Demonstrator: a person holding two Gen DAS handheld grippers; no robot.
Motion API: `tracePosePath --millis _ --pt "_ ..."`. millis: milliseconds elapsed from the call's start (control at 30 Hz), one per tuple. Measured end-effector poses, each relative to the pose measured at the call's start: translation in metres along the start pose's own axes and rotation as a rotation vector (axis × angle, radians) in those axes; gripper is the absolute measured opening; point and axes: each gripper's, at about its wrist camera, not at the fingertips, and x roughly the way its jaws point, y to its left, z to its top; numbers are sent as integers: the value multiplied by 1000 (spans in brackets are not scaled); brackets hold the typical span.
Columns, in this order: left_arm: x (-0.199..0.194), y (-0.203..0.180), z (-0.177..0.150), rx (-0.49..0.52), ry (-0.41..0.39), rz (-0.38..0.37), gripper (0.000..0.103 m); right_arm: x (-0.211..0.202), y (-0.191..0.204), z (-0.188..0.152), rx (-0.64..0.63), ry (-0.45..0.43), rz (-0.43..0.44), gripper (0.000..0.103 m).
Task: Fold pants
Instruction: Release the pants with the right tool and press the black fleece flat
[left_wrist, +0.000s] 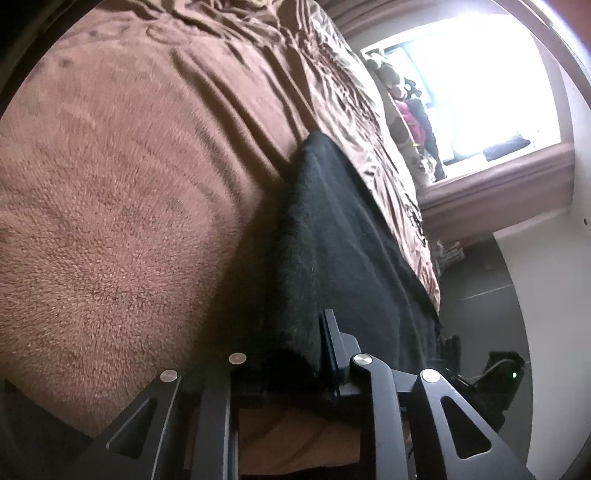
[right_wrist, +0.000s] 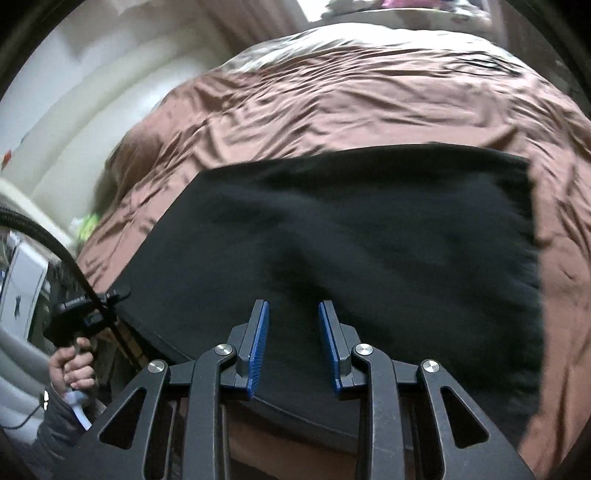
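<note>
In the left wrist view, a fuzzy brown blanket is being shown across the left and near part of the scene, with a wrinkled brown patterned bedspread running beyond it toward the far right. The black pants are being held up as a tall fold rising from the left gripper, and much of the bed's right side is being blocked by them. The fabric is being pinched by this gripper, its left finger being buried under the cloth. At far right, a bright window is being partly screened by stuffed toys on the bed's edge.

In the right wrist view, the person's left hand is being seen at the near left, wrapped round the other gripper's handle, with a black cable arcing above it. The pants are being spread flat over the bedspread, a near-left corner being lifted. The right gripper is being held with its blue pads spread apart above the cloth, nothing being gripped
</note>
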Motion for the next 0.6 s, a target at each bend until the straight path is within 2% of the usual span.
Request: tracePosePath --millis 133,333,600 --pt "-5 -5 0 15 -11 3 23 32 21 10 -47 46 33 25" --pt "-7 -5 -2 14 -18 15 23 74 26 17 -74 119 32 20" --pt "-2 -5 0 0 -13 29 23 97 38 13 -104 191 65 15"
